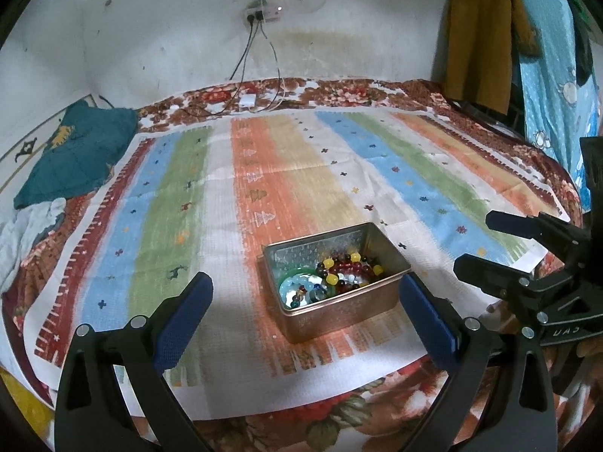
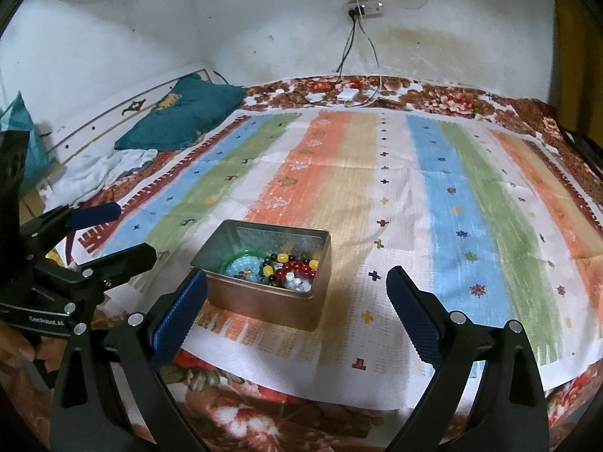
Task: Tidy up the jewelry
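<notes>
An open metal tin [image 1: 339, 314] stands on the striped mat [image 1: 264, 173] near its front edge. It holds a heap of beaded jewelry [image 1: 339, 271]: yellow, dark red, pale blue and green beads. My left gripper [image 1: 305, 286] is open and empty, its fingers either side of the tin, a little short of it. In the right wrist view the tin [image 2: 264, 301] with the jewelry [image 2: 279, 267] sits left of centre. My right gripper [image 2: 297, 282] is open and empty, its left finger close to the tin's near corner. Each gripper shows in the other's view, the right gripper [image 1: 475, 237] and the left gripper [image 2: 132, 231].
The mat lies on a floral bedspread [image 2: 414, 90] on a bed against a white wall. A teal pillow [image 1: 75, 150] and white cloth [image 2: 101, 169] lie at the far left. Charger cables [image 1: 260, 101] hang from a wall socket. Clothes [image 1: 486, 34] hang at the right.
</notes>
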Demonstrator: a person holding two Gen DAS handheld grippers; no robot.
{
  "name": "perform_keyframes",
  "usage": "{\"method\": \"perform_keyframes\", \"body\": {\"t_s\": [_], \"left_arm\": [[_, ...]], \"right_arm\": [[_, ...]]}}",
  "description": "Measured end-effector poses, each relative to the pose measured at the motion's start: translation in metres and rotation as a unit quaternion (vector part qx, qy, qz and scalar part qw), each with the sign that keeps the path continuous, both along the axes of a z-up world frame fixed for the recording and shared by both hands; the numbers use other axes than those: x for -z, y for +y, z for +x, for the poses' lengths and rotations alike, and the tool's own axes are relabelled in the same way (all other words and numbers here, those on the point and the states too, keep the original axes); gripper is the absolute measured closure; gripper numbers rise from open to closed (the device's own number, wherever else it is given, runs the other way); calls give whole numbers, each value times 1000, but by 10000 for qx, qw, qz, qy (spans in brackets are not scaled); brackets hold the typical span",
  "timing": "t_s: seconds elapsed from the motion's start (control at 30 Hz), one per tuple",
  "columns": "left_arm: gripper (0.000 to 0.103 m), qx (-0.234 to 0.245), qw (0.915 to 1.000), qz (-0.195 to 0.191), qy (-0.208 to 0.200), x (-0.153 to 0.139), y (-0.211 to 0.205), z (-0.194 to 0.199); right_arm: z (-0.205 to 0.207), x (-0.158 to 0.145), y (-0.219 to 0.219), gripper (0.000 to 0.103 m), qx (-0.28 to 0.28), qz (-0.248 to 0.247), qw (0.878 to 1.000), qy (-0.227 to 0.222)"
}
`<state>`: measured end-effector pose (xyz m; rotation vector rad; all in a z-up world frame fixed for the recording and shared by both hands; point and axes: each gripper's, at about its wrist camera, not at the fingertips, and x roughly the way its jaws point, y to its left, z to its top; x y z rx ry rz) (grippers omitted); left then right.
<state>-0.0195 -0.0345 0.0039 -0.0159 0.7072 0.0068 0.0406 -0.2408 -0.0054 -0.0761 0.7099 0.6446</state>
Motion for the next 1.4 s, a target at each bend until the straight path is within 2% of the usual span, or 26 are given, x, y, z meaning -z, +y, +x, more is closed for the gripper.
{"method": "perform_keyframes", "body": {"t_s": [1.4], "left_arm": [[6, -18, 9997, -207, 144, 2, 5, 1]], "right_arm": [[-1, 6, 7, 7, -119, -25, 9999, 90]]}}
